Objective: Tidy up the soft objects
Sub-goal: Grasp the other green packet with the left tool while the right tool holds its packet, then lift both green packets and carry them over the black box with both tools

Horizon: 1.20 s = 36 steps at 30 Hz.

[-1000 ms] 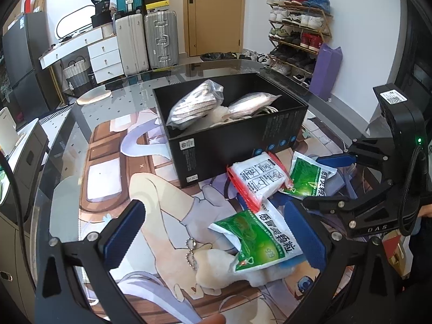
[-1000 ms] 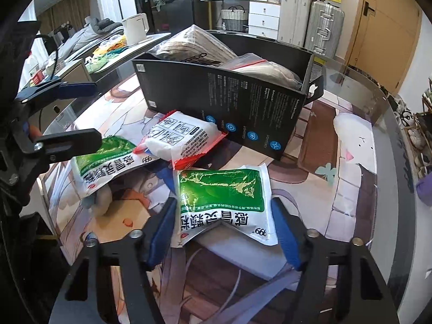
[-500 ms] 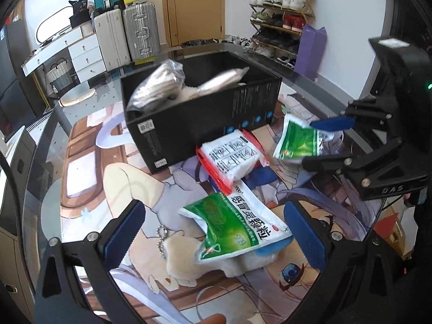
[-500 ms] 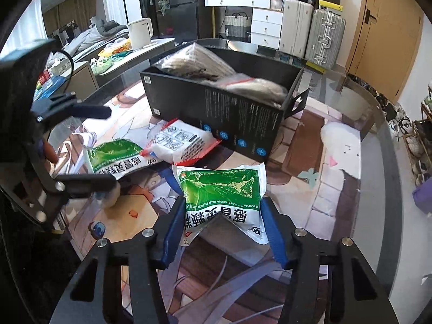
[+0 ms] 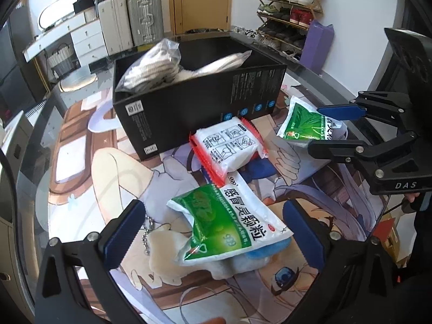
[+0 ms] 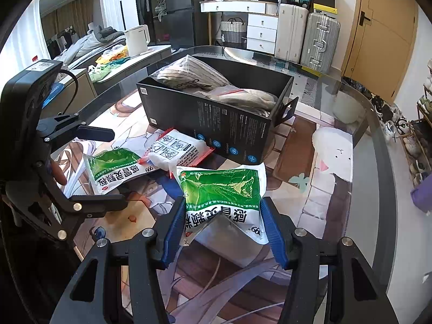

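Note:
My right gripper [image 6: 224,229] is shut on a green and white medicine pouch [image 6: 222,191] and holds it above the mat; the gripper and pouch also show in the left wrist view [image 5: 307,124]. My left gripper [image 5: 216,229] is open, its fingers on either side of a second green pouch [image 5: 229,221] that lies on a blue and white soft thing. A white pack with red edges [image 5: 229,148] lies against a black box [image 5: 199,102]. The box holds bagged grey and white soft items [image 5: 154,64].
The printed mat covers a round glass table [image 6: 378,140]. A white plush shape [image 6: 334,151] lies right of the box. Suitcases [image 5: 132,19], white drawers, a wooden door and a shoe rack [image 5: 289,2] stand beyond the table.
My right gripper has closed on the green pouch and lifted it off the mat. My left gripper has moved in over the second green pouch, still open.

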### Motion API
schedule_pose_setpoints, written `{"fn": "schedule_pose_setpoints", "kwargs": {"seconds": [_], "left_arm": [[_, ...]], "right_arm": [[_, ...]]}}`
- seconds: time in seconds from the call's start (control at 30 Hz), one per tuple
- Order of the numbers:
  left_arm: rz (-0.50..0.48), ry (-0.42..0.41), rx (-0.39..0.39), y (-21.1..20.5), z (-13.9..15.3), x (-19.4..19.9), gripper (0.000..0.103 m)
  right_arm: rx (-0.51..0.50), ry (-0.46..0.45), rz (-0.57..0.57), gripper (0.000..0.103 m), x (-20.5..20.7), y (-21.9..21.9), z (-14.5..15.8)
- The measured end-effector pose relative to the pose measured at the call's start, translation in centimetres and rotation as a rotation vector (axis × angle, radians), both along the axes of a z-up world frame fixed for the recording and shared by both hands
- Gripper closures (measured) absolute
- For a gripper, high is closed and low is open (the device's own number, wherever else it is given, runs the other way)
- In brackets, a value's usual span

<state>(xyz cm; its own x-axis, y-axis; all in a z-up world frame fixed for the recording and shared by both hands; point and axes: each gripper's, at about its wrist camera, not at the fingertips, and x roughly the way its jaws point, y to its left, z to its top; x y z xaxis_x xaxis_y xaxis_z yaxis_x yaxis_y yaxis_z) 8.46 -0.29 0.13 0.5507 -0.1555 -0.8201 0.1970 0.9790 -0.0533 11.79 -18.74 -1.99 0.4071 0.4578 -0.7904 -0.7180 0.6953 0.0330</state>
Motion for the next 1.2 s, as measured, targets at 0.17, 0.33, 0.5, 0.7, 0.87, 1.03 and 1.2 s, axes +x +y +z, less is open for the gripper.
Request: {"fn": "schedule_pose_setpoints", "kwargs": {"seconds": [0.17,0.33,0.5,0.7,0.87,1.03,1.2], "left_arm": [[-0.027,0.028,-0.052,0.0,-0.4,0.2,0.028],[-0.040,-0.002,-0.052,-0.1,0.2,-0.1,0.042],[-0.063,-0.024,-0.041,0.0,0.8,-0.6,0.054],[-0.084,-0.034,-0.040,0.6,1.1,-0.9,0.064],[-0.075,-0.015,-0.045,0.3,0.7,-0.6,0.052],[-0.072,0.001,0.011,-1.0,-0.8,-0.3,0.037],[-0.062,-0.018,0.060,-1.7,-1.1,-0.4,0.036]], "right_arm": [[-0.005,0.003,0.007,0.047,-0.1,0.3,-0.2],[-0.002,0.000,0.011,0.047,-0.2,0.3,-0.1],[0.000,-0.004,0.008,0.047,-0.3,0.2,0.1],[0.000,-0.008,0.013,0.047,-0.5,0.2,0.3],[-0.004,-0.008,0.015,0.047,-0.7,0.4,0.3],[-0.008,-0.004,0.018,0.047,-0.7,0.5,0.2],[-0.010,0.001,0.017,0.047,-0.5,0.5,0.0]]}}
